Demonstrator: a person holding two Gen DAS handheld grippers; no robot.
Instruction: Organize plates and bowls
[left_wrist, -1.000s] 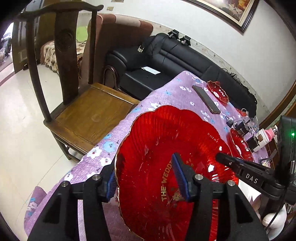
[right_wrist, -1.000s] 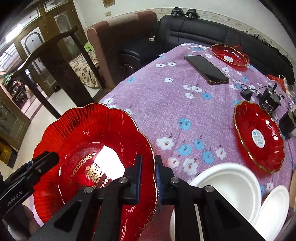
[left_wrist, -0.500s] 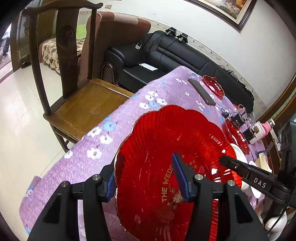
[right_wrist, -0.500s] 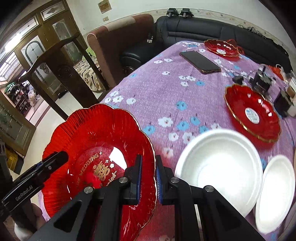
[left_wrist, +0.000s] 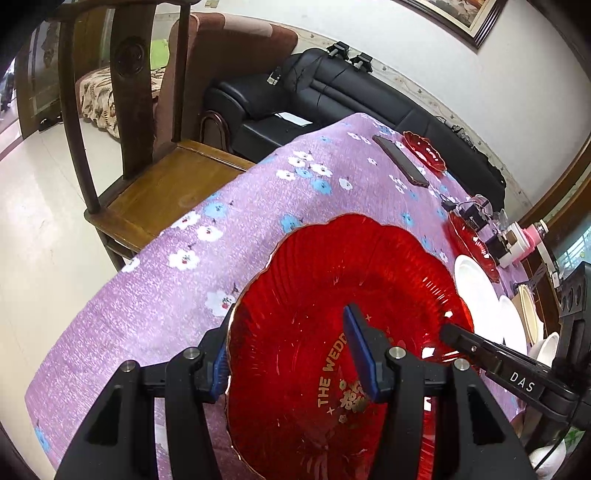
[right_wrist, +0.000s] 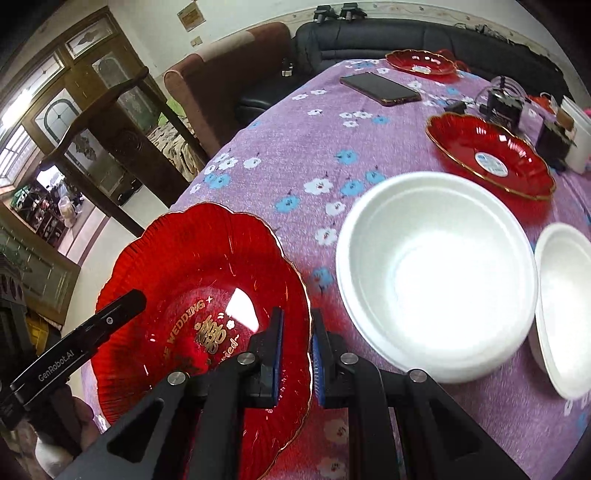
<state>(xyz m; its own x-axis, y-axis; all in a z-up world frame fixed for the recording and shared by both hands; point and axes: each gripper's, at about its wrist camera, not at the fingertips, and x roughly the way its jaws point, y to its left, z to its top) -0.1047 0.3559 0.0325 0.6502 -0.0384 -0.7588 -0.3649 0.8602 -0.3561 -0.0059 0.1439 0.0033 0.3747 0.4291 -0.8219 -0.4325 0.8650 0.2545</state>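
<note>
A large red scalloped plate (left_wrist: 332, 277) with gold lettering hangs between both grippers at the table's near left corner. My left gripper (left_wrist: 286, 321) is shut on its left side, one pad outside the rim and the other on the inner wall. My right gripper (right_wrist: 297, 314) is shut on the plate's (right_wrist: 192, 258) right rim. Just right of it stands a big white bowl (right_wrist: 436, 273), with a smaller white bowl (right_wrist: 565, 306) beyond. A second red plate (right_wrist: 487, 155) lies farther back and a small red dish (right_wrist: 421, 61) at the far end.
The table carries a purple flowered cloth (right_wrist: 303, 147). A phone (right_wrist: 380, 88) and small black devices with cables (right_wrist: 502, 103) lie at the back. A wooden chair (left_wrist: 155, 184) stands left of the table, and a black sofa (left_wrist: 351, 85) is behind it.
Both grippers have carried the red plate over the table toward the white bowls, which now fill the right wrist view. The chair has slid away to the left.
</note>
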